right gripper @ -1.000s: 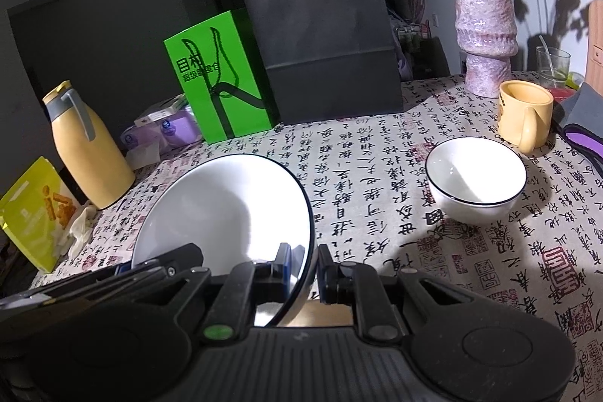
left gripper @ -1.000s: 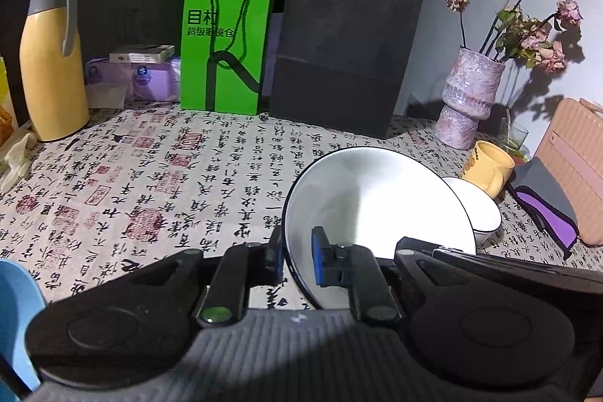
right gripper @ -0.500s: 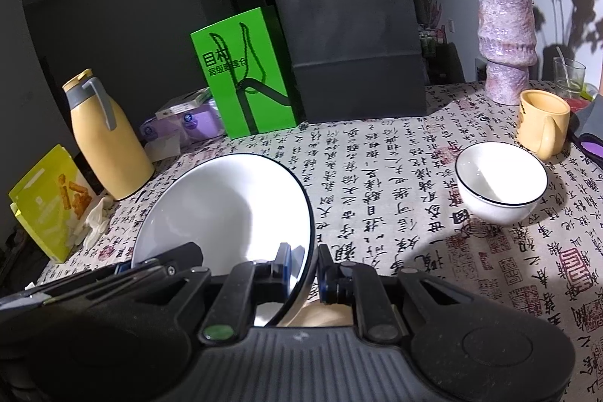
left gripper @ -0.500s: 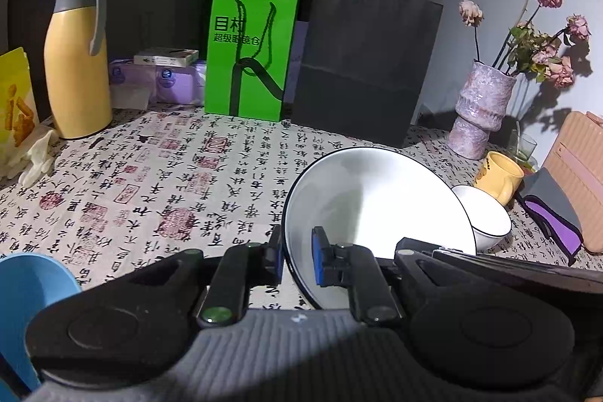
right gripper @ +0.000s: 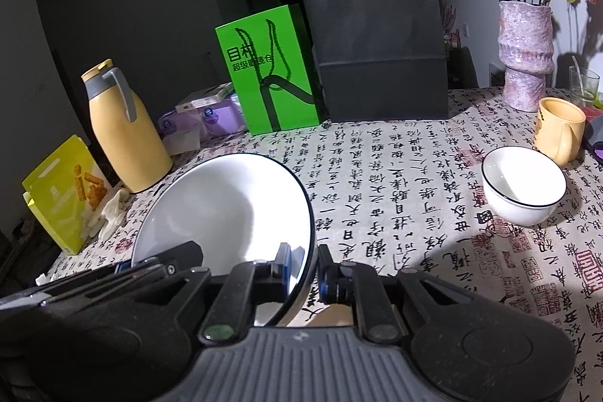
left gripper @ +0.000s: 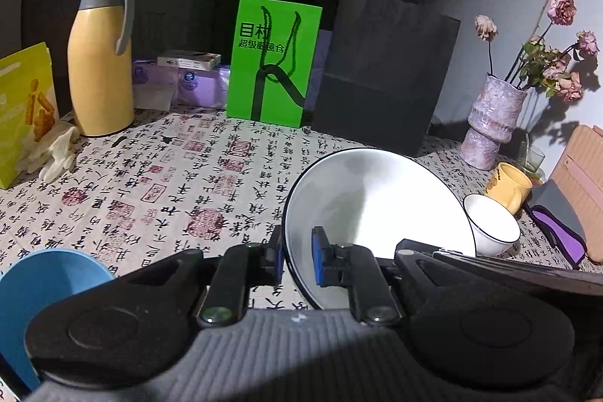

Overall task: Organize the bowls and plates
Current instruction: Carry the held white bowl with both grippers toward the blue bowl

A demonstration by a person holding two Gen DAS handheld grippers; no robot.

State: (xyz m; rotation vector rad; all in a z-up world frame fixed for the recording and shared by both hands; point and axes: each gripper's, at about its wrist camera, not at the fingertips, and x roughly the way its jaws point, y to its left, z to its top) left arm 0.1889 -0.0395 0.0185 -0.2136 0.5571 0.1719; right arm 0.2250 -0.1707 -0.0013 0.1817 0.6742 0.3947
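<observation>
- The large white plate (left gripper: 377, 210) is pinched at its dark-edged rim by both tools: the left gripper (left gripper: 296, 260) is clamped on its left edge, the right gripper (right gripper: 304, 268) on its right edge, one pad inside the dish and one outside in each case.
- The plate is held clear of the patterned tablecloth (left gripper: 158, 183), tilted so that its hollow faces the cameras; nothing is seen beneath it in support.
- The small white bowl (right gripper: 524, 190) is left standing on the cloth to the right, just beside the yellow mug (right gripper: 559, 130); a blue bowl (left gripper: 41, 283) is glimpsed at the lower left of the left wrist view.
- A slip is judged the chief risk: glazed ware is gripped on a thin rim only, and any uneven pull between the two hands could let one edge slide out of its pads.
- If the hands are drawn apart or twisted against each other, the rim could be levered free and the plate dropped onto the table.
- A careless swing to the right could knock the small bowl or the mug; the vase (right gripper: 525, 57) behind them looks top-heavy and could be toppled.
</observation>
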